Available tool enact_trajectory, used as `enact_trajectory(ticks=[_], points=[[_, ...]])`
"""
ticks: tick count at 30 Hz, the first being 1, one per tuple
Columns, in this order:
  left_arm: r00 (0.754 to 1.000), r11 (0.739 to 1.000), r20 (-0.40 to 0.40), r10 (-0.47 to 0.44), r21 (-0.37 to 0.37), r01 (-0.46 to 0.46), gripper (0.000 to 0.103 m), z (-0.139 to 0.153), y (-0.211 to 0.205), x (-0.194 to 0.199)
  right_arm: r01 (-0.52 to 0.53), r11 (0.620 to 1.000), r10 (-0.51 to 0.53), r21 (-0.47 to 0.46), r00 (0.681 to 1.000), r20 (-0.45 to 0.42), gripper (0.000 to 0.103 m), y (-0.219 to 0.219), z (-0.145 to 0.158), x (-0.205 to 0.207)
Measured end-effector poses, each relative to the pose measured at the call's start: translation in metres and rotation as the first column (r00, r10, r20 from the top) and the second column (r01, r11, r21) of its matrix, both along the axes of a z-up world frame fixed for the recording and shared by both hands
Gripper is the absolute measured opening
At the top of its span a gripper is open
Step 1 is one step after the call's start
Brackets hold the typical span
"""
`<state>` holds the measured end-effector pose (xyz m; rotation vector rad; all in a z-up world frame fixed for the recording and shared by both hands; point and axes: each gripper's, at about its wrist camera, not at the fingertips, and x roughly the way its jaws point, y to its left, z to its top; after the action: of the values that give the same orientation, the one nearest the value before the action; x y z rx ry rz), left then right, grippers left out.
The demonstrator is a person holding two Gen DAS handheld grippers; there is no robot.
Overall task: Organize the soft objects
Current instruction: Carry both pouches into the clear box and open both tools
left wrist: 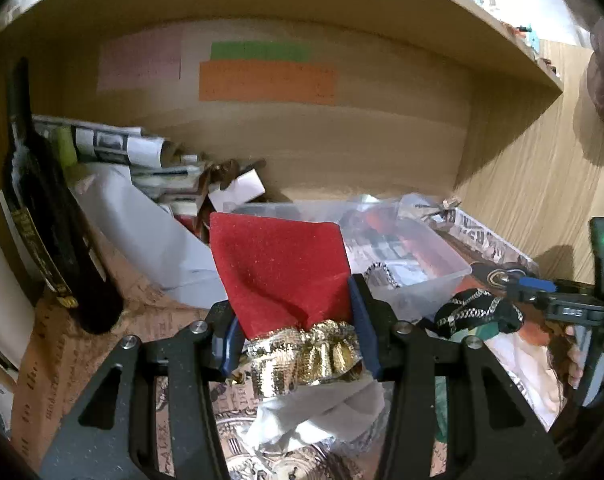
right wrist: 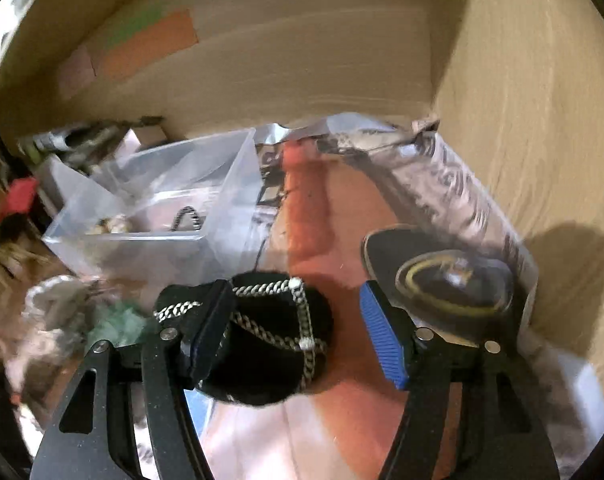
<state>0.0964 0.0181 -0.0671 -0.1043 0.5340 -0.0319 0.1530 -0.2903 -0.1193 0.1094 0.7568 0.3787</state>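
Now your left gripper (left wrist: 297,336) clamps the red velvet pouch (left wrist: 281,268) before the clear plastic bin (left wrist: 434,280), your right gripper (right wrist: 302,340) gapes around the black braided pouch (right wrist: 269,340); next, I'd guess, drop red into the bin.

Left tongs (left wrist: 293,334) clamped, right tongs (right wrist: 297,328) agape

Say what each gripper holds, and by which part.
The left gripper grips the red pouch at its gathered gold neck. The right gripper is open; the black pouch lies against its left finger, ungripped.
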Motion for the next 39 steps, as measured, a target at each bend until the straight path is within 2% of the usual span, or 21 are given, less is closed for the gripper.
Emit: enact_trajectory(ticks=[6,9,10,11,12,13,14,16,23,31,35,39], points=[[0.998,0.999,-0.061,-0.036,-0.018,0.034,0.047,-0.01,-0.008,0.013,-0.101,0.995,0.102,-0.022,0.993,0.052,0.066,0.02,0.011,-0.028],[0.996,0.998,-0.078,-0.052,-0.03,0.05,0.047,-0.015,-0.011,0.014,-0.114,0.988,0.118,-0.103,0.992,0.039,0.064,0.04,-0.003,-0.022],[0.995,0.998,-0.082,-0.054,-0.027,0.052,0.047,-0.017,-0.012,0.013,-0.113,0.987,0.118,-0.113,0.993,0.034,0.058,0.043,-0.008,-0.02],[0.995,0.998,-0.085,-0.056,-0.025,0.054,0.047,-0.018,-0.014,0.011,-0.125,0.987,0.126,-0.098,0.992,0.012,0.041,0.044,-0.013,-0.015],[0.994,0.998,-0.09,-0.06,-0.022,0.058,0.047,-0.02,-0.015,0.01,-0.121,0.989,0.122,-0.084,0.992,0.005,0.033,0.043,-0.014,-0.014],[0.994,0.998,-0.095,-0.063,-0.019,0.061,0.047,-0.022,-0.016,0.009,-0.114,0.991,0.115,-0.073,0.993,0.013,0.03,0.041,-0.013,-0.014],[0.993,0.998,-0.098,-0.064,-0.017,0.062,0.047,-0.023,-0.016,0.009,-0.116,0.992,0.117,-0.053,0.993,0.019,0.022,0.038,-0.011,-0.015],[0.992,0.998,-0.11,-0.069,-0.015,0.068,0.047,-0.027,-0.018,0.008,-0.117,0.993,0.117,-0.022,0.993,0.032,0.018,0.033,-0.003,-0.018],[0.991,0.998,-0.116,-0.066,-0.02,0.064,0.047,-0.032,-0.018,0.007,-0.08,0.997,0.078,0.006,0.984,0.162,0.016,0.025,0.039,-0.033],[0.998,0.999,-0.051,-0.043,-0.019,0.043,0.047,-0.007,-0.007,0.007,-0.126,0.992,0.112,0.026,0.947,0.302,0.016,0.051,0.083,-0.03],[0.999,0.999,-0.027,-0.038,-0.007,0.037,0.047,0.009,-0.001,0.018,-0.157,0.987,0.139,0.028,0.934,0.328,0.016,0.075,0.091,-0.013],[0.999,0.999,-0.038,-0.038,-0.016,0.037,0.047,0.016,0.004,0.037,-0.184,0.983,0.17,0.018,0.936,0.307,0.016,0.101,0.087,0.006]])
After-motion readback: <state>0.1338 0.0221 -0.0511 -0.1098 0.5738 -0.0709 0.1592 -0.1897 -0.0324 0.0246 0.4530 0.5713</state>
